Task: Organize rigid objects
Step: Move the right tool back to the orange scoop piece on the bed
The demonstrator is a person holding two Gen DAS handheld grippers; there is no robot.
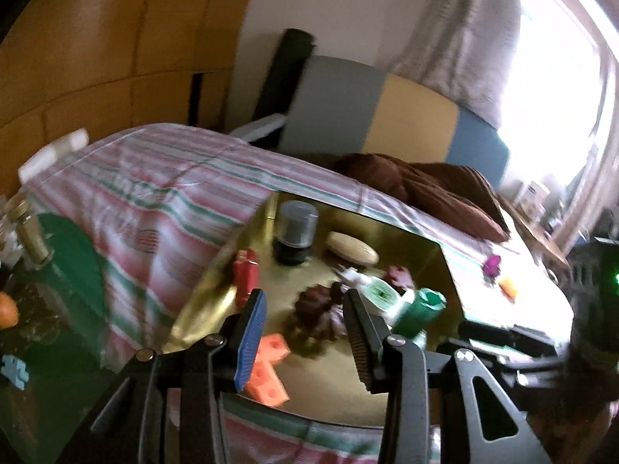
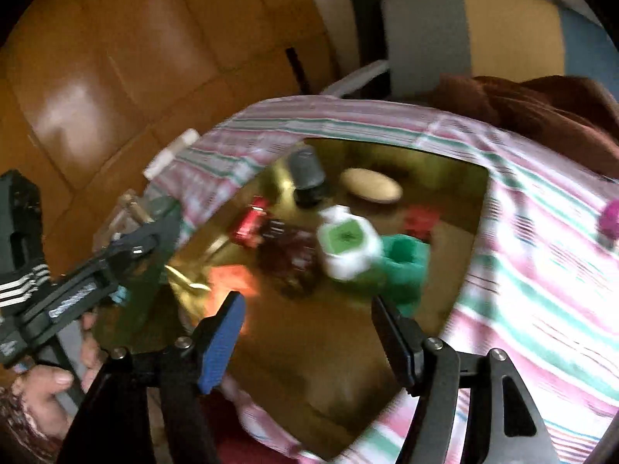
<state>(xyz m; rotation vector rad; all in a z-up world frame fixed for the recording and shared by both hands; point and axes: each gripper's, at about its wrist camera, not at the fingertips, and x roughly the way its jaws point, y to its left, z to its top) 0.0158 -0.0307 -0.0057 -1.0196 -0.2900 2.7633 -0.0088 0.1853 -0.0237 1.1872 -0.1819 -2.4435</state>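
Striped cloth (image 1: 154, 208) covers the work surface, and on it sits a gold tray (image 1: 387, 379) crowded with small items: a grey jar (image 1: 296, 228), red bottle (image 1: 244, 274), orange block (image 1: 271, 367) and green bottle (image 1: 419, 309), clustered mid-frame. Both the left gripper (image 1: 303, 344) and the right gripper (image 2: 309, 340) hover with jaws apart and nothing between them, the objects lying beyond the fingertips toward frame centre. Risk, in my judgement: tight packing could cause a finger to topple a neighbouring piece during any reach.
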